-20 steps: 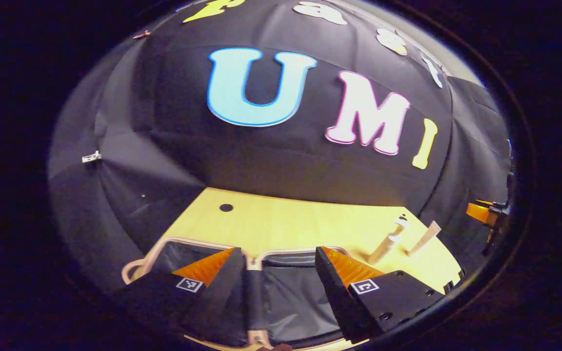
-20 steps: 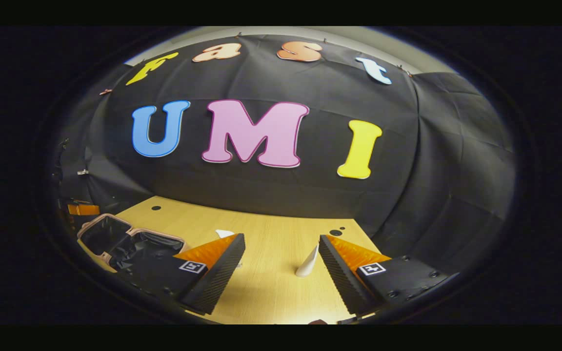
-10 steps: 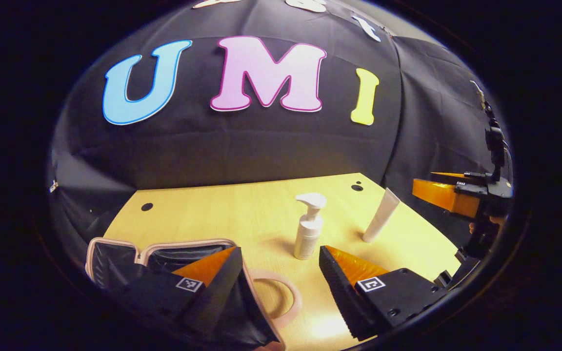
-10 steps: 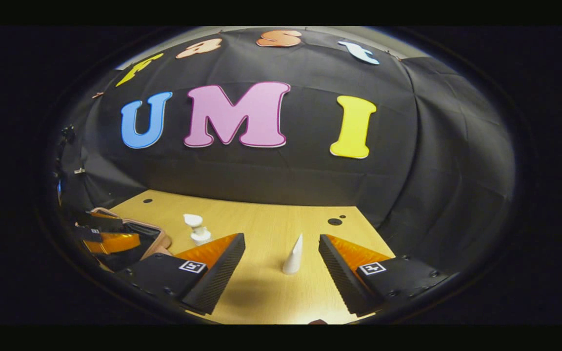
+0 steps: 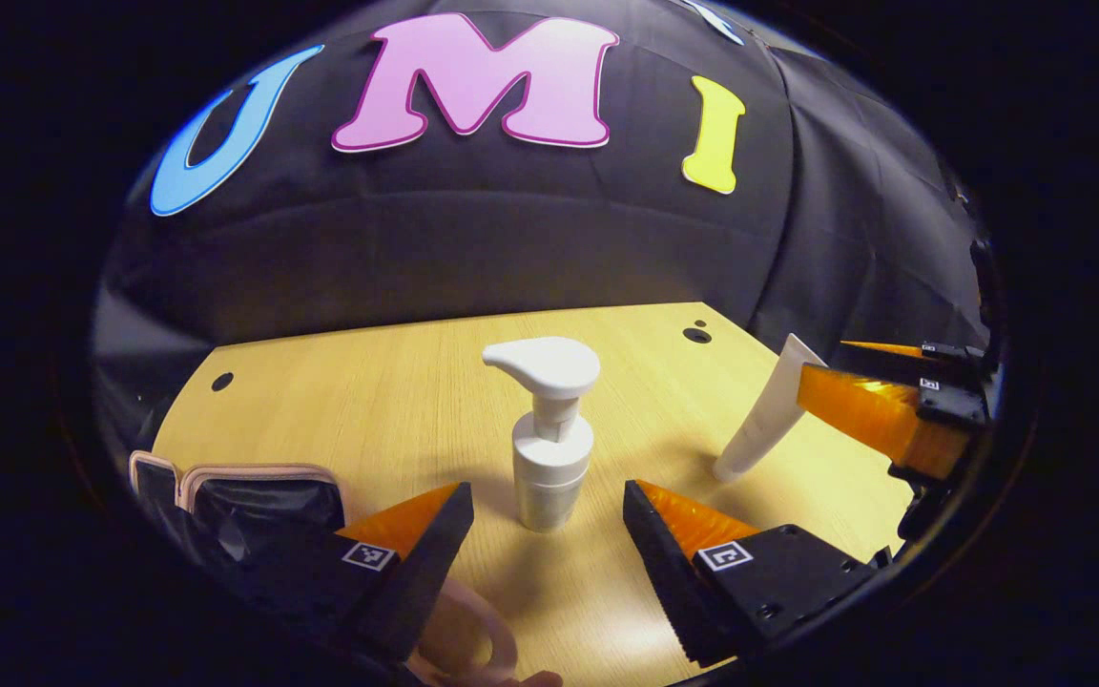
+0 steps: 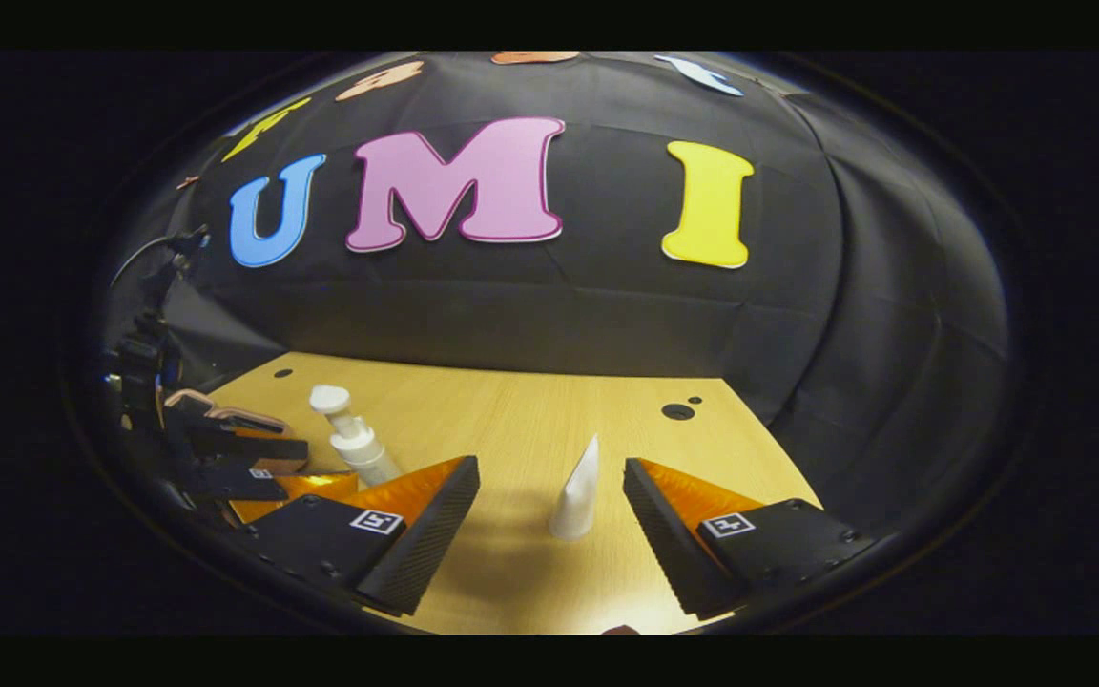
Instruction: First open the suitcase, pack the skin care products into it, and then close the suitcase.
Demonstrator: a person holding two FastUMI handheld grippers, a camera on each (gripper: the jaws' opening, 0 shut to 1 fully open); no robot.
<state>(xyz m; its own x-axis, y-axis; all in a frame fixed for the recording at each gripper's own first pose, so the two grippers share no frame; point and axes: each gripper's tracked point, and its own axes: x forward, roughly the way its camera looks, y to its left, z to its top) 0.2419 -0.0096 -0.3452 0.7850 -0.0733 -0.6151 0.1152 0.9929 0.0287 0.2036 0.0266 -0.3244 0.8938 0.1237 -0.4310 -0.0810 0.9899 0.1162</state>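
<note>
The suitcase (image 5: 254,491) is lying open at the tabletop's (image 5: 397,401) left edge. Both claws are gaping wide: the left claw (image 5: 548,496) is lining up on the pump bottle (image 5: 549,439), the right claw (image 6: 551,472) on the standing tube (image 6: 576,491); packing and closing are remaining.

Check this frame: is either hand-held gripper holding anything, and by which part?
Nothing held. Left hand-held gripper open around the pump bottle; right hand-held gripper open around the tube.
</note>
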